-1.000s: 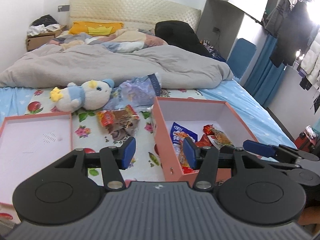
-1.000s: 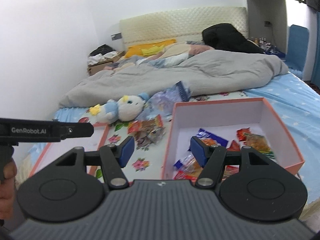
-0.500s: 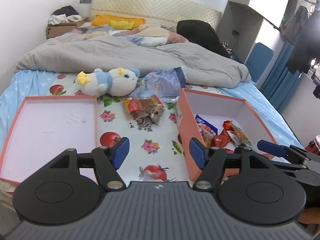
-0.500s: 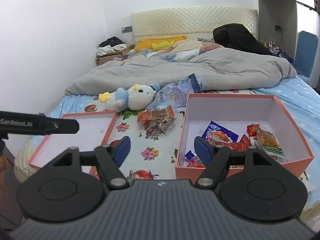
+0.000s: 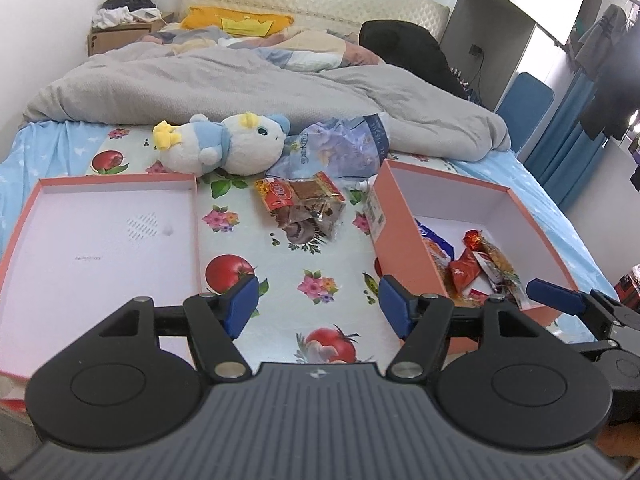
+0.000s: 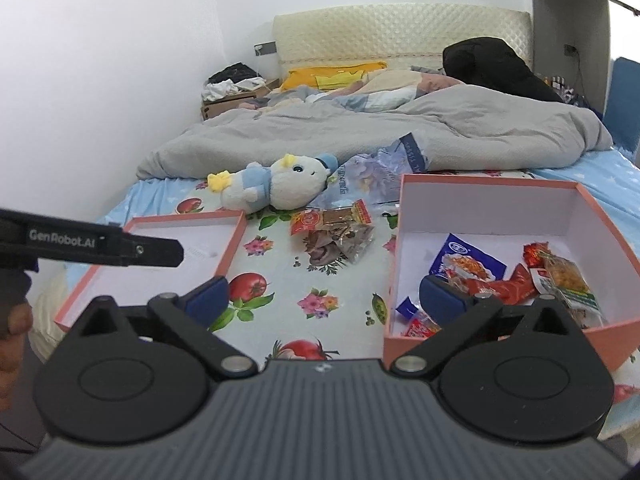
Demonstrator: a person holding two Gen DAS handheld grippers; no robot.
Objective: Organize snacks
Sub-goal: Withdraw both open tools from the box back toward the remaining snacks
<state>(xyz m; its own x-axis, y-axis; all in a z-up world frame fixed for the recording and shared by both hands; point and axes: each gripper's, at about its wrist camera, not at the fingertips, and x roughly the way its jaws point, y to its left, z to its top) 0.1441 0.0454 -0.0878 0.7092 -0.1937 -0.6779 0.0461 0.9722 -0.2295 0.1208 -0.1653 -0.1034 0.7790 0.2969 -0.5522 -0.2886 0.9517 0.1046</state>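
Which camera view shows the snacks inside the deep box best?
The right wrist view. It looks down into the box, so the snacks lie spread out and clear: a blue pack, red packs and a yellow one. In the left wrist view, the box's near wall hides part of the snacks, and they look crowded.

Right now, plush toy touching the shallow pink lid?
Cannot tell. In the left wrist view the plush toy overlaps the lid's far corner, but no gap or contact shows; the right wrist view is no clearer.
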